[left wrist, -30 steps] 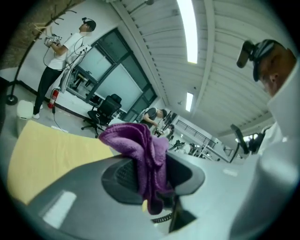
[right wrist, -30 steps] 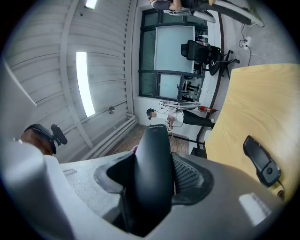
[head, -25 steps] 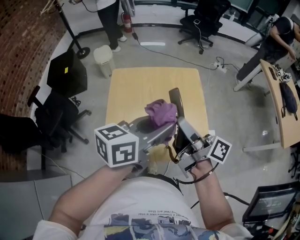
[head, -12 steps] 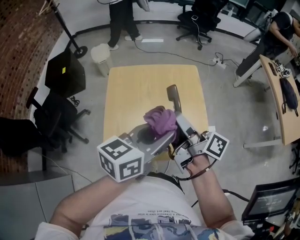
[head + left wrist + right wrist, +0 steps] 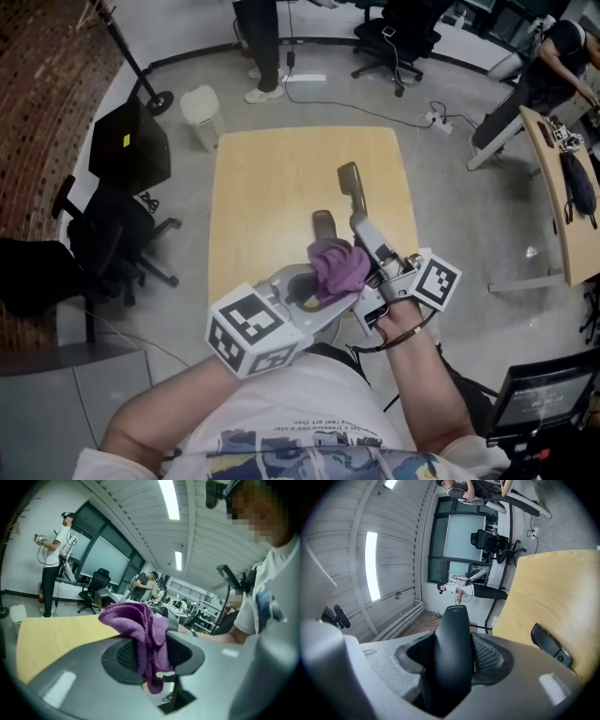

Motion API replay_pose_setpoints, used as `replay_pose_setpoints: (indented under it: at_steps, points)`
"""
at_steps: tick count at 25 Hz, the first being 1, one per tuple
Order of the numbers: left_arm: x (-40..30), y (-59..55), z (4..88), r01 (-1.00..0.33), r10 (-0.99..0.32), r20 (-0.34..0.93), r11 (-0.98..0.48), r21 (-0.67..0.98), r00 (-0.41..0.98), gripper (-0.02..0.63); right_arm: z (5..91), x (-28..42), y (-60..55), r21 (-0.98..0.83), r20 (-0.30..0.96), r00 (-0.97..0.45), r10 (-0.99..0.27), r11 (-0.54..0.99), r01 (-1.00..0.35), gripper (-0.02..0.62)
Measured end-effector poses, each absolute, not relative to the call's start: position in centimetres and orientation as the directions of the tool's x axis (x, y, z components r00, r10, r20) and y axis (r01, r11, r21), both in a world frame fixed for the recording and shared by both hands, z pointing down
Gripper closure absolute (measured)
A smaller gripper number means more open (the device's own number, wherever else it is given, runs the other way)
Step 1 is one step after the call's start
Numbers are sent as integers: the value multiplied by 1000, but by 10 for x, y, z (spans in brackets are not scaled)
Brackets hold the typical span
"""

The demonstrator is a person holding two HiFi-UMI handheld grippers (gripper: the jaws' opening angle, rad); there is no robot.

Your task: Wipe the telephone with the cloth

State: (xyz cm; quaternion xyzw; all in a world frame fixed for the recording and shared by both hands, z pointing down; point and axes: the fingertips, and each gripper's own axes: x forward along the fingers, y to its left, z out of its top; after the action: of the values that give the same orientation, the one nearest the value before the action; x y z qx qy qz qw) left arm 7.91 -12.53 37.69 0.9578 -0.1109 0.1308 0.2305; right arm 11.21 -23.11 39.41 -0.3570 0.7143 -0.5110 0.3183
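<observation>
My right gripper (image 5: 373,242) is shut on the dark telephone handset (image 5: 350,182), which it holds level above the wooden table (image 5: 272,187). In the right gripper view the handset (image 5: 453,639) fills the gap between the jaws, and both pads press on it. My left gripper (image 5: 330,284) is shut on a bunched purple cloth (image 5: 338,264), which lies against the handset's near end. Seen from the left gripper view, the cloth (image 5: 138,623) hangs out of the jaws. A small dark cradle (image 5: 323,225) lies on the table, and it also shows in the right gripper view (image 5: 551,645).
A white bin (image 5: 203,106) and a person's legs (image 5: 262,47) are beyond the table's far edge. Black office chairs (image 5: 112,234) stand at the left. A second wooden table (image 5: 561,197) is at the right. Cables run across the floor (image 5: 375,117).
My left gripper has carried the cloth rightward and nearer, onto the handset's near end. That uncovered the cradle on the table. The person at the back has walked right.
</observation>
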Motion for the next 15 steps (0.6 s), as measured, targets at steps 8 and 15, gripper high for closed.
replay_pose_setpoints:
  at_steps: [8,15]
  points:
    - [74,-108,387,-210,-63,342,-886,414,938,459,395,107,-227,-941,-60,-563,-825,235,-244,353]
    - [43,-109,391,-231,-86,308,-850,474,947,459,397,102,-220,-879,23,-569,-822,254,-402,353]
